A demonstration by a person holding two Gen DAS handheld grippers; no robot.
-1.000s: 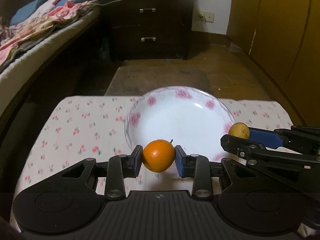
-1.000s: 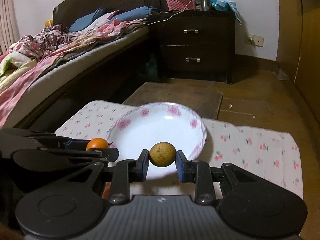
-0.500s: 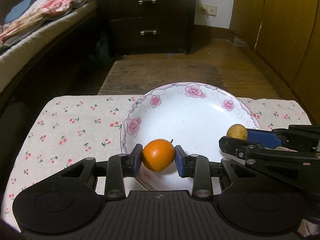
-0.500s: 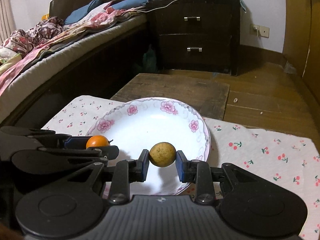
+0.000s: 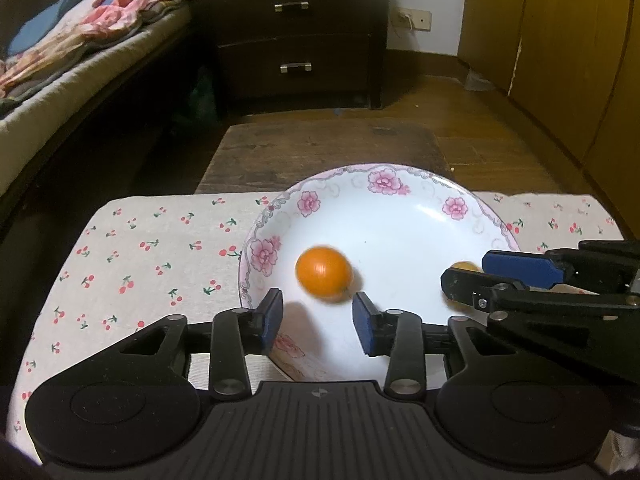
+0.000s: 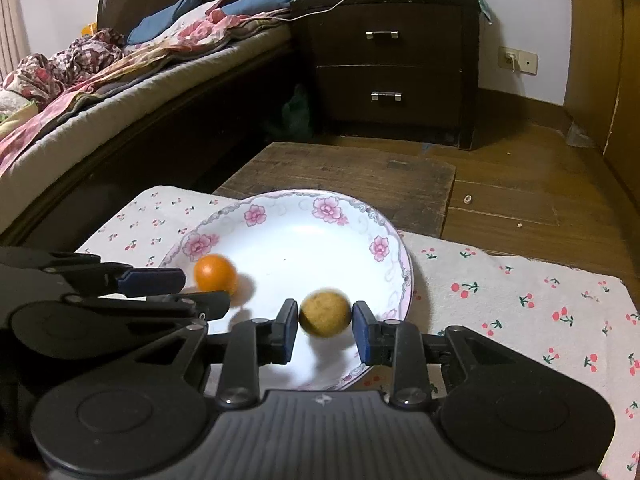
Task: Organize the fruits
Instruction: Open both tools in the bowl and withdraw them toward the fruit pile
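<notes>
A white plate (image 5: 400, 216) (image 6: 304, 240) with pink flowers sits on a cherry-print cloth. My left gripper (image 5: 318, 320) (image 6: 172, 284) is open over the plate's near left part. An orange (image 5: 324, 274) (image 6: 214, 274) lies blurred on the plate, just ahead of its blue pads and clear of them. My right gripper (image 6: 324, 332) (image 5: 480, 276) is open over the plate's near right part. A brownish-yellow fruit (image 6: 325, 312) (image 5: 464, 267) sits blurred between its pads, with small gaps on both sides.
The cloth (image 5: 152, 248) (image 6: 520, 304) covers a low table. A dark wooden board (image 5: 324, 152) lies beyond the plate. A bed (image 6: 100, 92) runs along the left. A dark drawer cabinet (image 6: 388, 68) stands behind, wooden doors (image 5: 568, 60) on the right.
Both grippers have opened and let go of their fruits. The orange has dropped onto the plate ahead of the left pads; the brownish-yellow fruit is loose between the right pads.
</notes>
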